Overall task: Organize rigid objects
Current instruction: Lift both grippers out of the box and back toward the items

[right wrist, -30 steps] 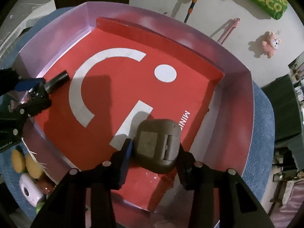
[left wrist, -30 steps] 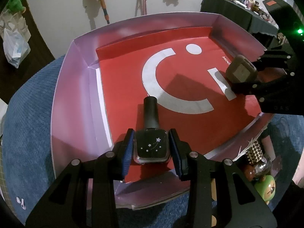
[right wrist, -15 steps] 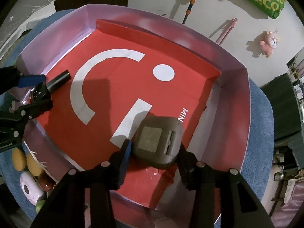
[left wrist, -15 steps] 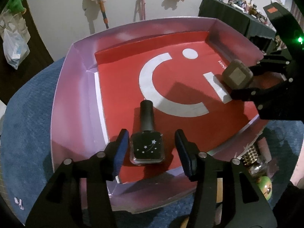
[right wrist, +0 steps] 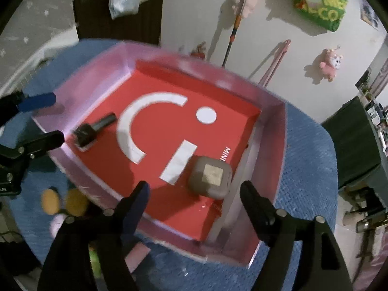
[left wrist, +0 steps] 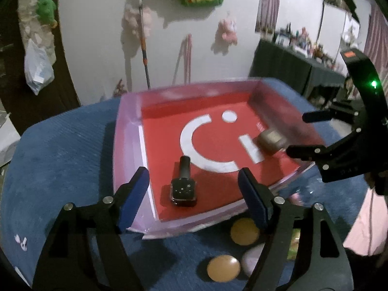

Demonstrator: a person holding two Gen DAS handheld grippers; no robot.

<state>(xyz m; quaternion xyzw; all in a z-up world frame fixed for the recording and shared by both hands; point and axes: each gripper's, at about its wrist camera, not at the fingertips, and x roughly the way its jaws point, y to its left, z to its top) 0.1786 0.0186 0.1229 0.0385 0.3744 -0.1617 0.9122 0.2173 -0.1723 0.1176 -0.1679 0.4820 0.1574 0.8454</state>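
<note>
Going left to right across the left wrist view, a blue cushioned surface (left wrist: 60,160) carries one shallow box (left wrist: 126,145) with pale purple walls and a red floor printed with a white arc, a dot and a bar. Two things lie on that floor. The first is one dark nail polish bottle (left wrist: 183,189), on its side near the box's near-left corner, its black cap pointing toward the middle of the box and small white stars on its face. The left gripper (left wrist: 194,198) has just been opening: its two blue-padded fingers (left wrist: 134,197) are spread wide, one over the left wall and one by the near wall, with the bottle lying free below and between them, touched by neither. Further right, one small brown-grey case (left wrist: 271,140) sits flat on the red floor close to the right wall, beside the white bar. The right gripper (right wrist: 194,203) has likewise just been opening, and its two fingers are parted well clear of the case (right wrist: 210,178), which rests untouched ahead of them; nothing is pinched. In front of the box, on the blue surface, two round orange-yellow pieces (left wrist: 223,268) lie near each other, with a pale, blurred object just beside them that I cannot identify. On the white wall behind hang several plush toys and one green bag (right wrist: 322,2).
</note>
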